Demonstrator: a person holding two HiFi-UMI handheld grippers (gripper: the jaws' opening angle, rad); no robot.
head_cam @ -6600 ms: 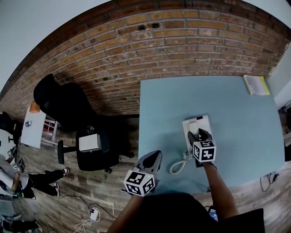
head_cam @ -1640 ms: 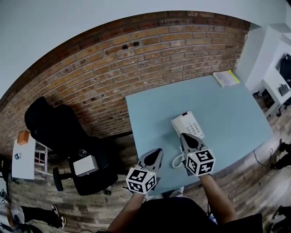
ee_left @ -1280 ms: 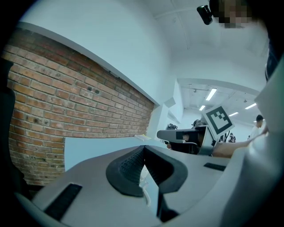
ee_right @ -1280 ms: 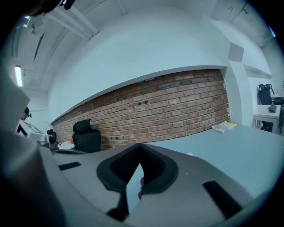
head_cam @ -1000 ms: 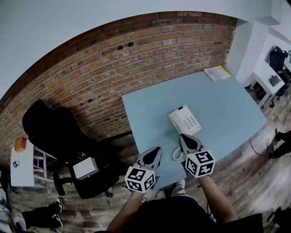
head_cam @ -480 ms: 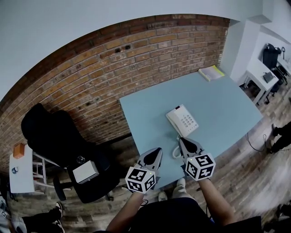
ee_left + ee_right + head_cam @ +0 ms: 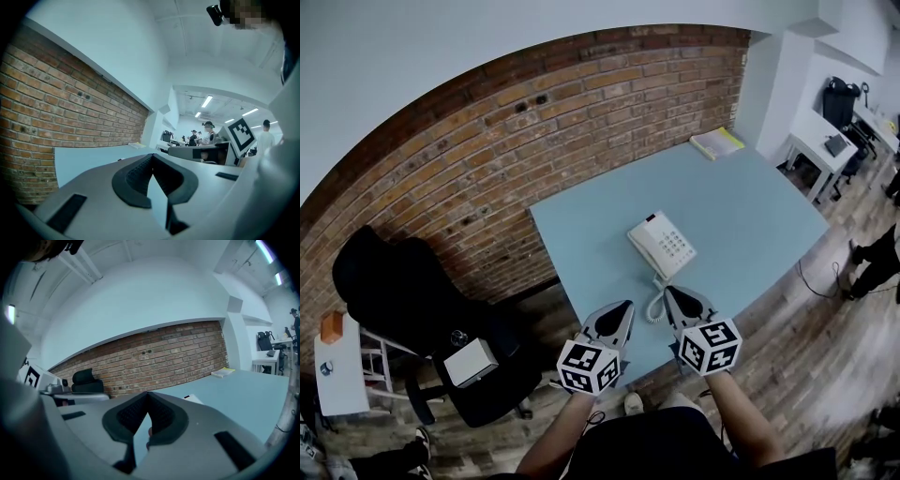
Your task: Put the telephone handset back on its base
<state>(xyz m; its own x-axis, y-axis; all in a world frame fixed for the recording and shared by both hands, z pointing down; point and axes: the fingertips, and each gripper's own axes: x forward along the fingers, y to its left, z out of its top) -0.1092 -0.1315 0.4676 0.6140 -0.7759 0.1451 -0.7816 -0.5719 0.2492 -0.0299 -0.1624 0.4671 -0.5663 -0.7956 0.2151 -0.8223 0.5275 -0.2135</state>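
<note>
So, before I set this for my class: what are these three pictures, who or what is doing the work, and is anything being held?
There is no robot here. A person holds a two-jaw gripper in each hand. The wide picture comes from a camera on the person's head, looking down. The left gripper and right gripper show near the bottom, each carrying a cube with square markers. The other two pictures come from a camera riding on each gripper, looking along its own jaws.

On the blue table sits a white telephone, its handset apparently in place on it, with a coiled cord running toward the near edge. A yellowish book lies at the far corner. Both grippers are shut and hold nothing. A black office chair stands near the brick wall.
</note>
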